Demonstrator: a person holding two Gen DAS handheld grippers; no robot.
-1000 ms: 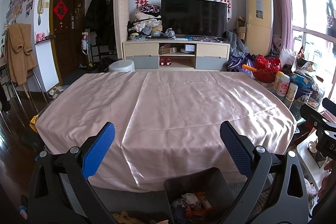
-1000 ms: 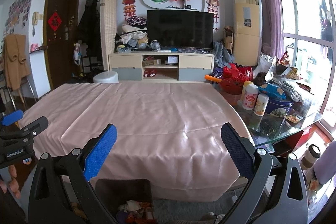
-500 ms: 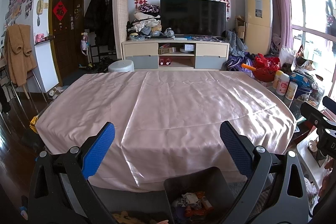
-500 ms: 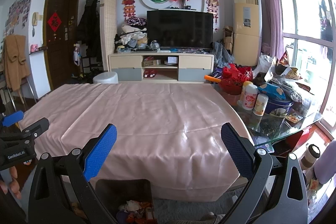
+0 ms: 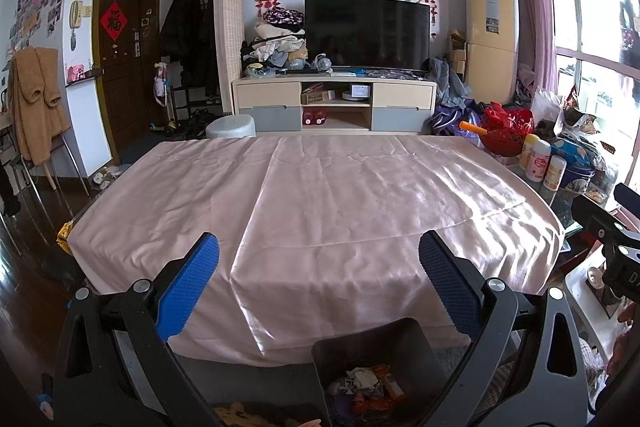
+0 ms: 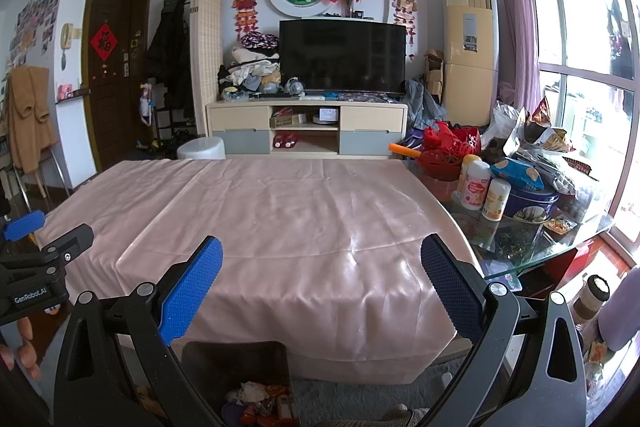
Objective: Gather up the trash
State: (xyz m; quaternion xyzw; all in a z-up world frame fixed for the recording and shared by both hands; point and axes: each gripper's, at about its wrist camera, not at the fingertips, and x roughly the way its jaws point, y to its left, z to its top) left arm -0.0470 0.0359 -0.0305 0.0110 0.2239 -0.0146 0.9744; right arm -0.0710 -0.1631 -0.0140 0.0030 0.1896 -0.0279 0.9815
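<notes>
Both tongs, left and right, gape empty; bin partly hidden.

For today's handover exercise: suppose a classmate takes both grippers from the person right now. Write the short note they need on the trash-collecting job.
Left gripper: open, holding nothing, above the near table edge.
Right gripper: open, holding nothing, at the same edge further right.
Trash bin: dark, on the floor against the near table edge, with crumpled wrappers inside.
Pink tablecloth: no loose trash visible on it.
Done: trash from the cloth appears to be in the bin.
Left: probably little. The bottles, tin and snack bags on the glass table to the right may or may not be trash; check first.
</notes>
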